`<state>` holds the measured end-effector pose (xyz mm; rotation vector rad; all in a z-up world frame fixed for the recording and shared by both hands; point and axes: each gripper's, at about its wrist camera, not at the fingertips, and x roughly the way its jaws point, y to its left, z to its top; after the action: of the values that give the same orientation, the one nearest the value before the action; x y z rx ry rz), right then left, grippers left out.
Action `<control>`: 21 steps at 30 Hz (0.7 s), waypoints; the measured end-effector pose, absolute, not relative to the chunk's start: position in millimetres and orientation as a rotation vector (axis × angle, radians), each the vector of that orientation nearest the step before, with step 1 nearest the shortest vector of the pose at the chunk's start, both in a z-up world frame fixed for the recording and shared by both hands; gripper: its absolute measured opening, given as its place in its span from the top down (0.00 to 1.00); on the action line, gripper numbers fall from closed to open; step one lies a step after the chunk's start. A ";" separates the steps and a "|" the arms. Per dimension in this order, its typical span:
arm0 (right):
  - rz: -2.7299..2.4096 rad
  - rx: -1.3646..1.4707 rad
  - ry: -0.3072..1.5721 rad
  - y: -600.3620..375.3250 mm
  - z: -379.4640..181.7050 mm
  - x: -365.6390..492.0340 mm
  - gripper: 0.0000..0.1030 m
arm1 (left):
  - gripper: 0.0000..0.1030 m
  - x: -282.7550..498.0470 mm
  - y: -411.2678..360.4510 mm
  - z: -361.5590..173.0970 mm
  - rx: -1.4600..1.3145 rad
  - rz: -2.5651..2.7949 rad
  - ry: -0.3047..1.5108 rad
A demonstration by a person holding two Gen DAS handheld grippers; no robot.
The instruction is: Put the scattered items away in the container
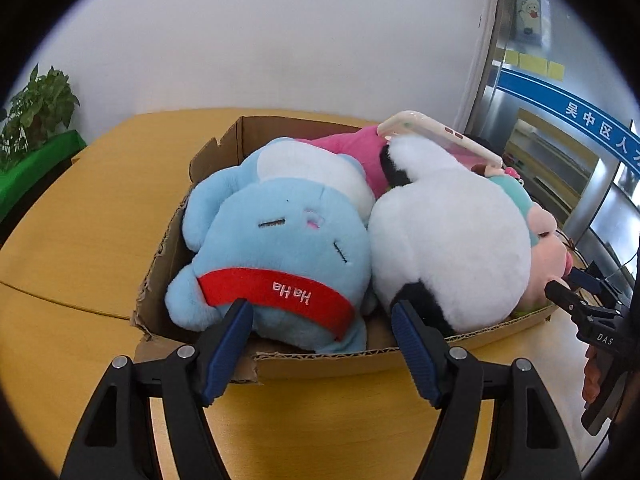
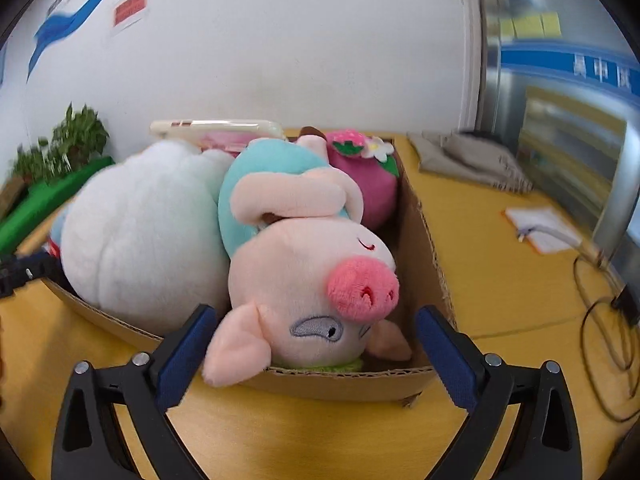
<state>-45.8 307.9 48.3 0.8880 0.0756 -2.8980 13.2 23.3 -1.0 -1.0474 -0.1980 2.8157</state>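
Note:
A cardboard box (image 1: pixel 320 360) on the yellow table holds several plush toys. A blue plush with a red band (image 1: pixel 276 256) lies on the left and a white plush with black patches (image 1: pixel 448 240) beside it. A phone in a clear case (image 1: pixel 436 136) rests on top. A pink pig plush (image 2: pixel 316 280) lies upside down at the box's right end (image 2: pixel 424 240), with a strawberry plush (image 2: pixel 360 172) behind it. My left gripper (image 1: pixel 322 320) is open and empty at the box's near rim. My right gripper (image 2: pixel 314 328) is open and empty, its fingers flanking the pig's head.
A potted plant (image 1: pixel 40 108) on a green stand sits at the far left. A grey cloth (image 2: pixel 468 156), a notepad (image 2: pixel 540 228) and black cables (image 2: pixel 600 340) lie on the table to the right of the box. The wall is close behind.

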 end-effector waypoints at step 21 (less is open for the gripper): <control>-2.935 0.784 0.089 307.0 38.0 -48.4 0.00 | 0.24 24.8 25.4 -14.0 -0.774 2.937 -0.172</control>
<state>-48.4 307.0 38.0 0.7844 0.0889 -2.9354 24.8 25.4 -14.0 -0.7743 -0.1722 2.9374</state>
